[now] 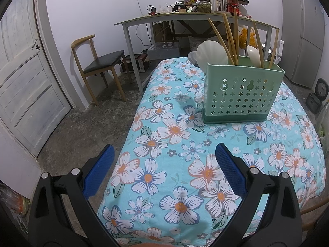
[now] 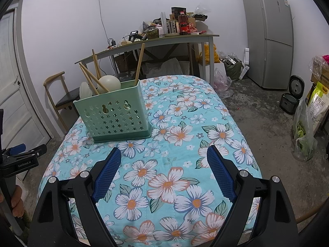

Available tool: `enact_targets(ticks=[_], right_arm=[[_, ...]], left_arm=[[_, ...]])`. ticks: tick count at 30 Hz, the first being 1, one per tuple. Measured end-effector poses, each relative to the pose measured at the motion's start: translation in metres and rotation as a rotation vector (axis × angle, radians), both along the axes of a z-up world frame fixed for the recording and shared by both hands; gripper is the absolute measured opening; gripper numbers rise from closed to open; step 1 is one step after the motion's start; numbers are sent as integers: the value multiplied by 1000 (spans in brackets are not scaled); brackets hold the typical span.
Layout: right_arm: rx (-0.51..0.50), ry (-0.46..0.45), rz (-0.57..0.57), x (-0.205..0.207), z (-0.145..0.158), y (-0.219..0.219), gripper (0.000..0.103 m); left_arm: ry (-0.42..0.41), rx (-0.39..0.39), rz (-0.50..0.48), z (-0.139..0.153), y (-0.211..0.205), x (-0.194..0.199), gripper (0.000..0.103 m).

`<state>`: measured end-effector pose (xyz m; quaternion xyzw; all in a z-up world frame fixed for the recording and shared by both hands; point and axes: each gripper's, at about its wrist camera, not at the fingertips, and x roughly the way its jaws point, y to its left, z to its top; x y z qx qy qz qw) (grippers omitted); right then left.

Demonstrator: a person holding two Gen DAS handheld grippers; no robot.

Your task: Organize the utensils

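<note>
Chopsticks (image 1: 230, 39) stiff, light, slippery; grip mid-shaft | holder (image 1: 242, 94) mid-desk (image 1: 164, 144), light plastic, tippy | left hand-held gripper (image 1: 164, 164), right hand-held gripper (image 2: 163, 164) wide, empty

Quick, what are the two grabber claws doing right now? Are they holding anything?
Left gripper: open, holding nothing, above the flowered cloth.
Right gripper: open, holding nothing, in front of the green utensil holder.

Green perforated plastic utensil holder (image 2: 115, 115) standing on floral quilted tabletop (image 2: 185, 164), left of centre; wooden chopsticks (image 2: 139, 61) and white plastic spoons (image 2: 109, 83) inside; cluttered grey desk (image 2: 164, 40) behind.
</note>
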<state>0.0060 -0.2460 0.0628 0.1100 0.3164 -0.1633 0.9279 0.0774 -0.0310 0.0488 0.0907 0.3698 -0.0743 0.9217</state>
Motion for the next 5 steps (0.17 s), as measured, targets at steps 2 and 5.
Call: enact_targets(ticks=[2,5], right_arm=[[1,0,0,0,0,0,83],[1,0,0,0,0,0,83]], left_arm=[[1,1,0,0,0,0,95],[1,0,-1,0,0,0,95]])
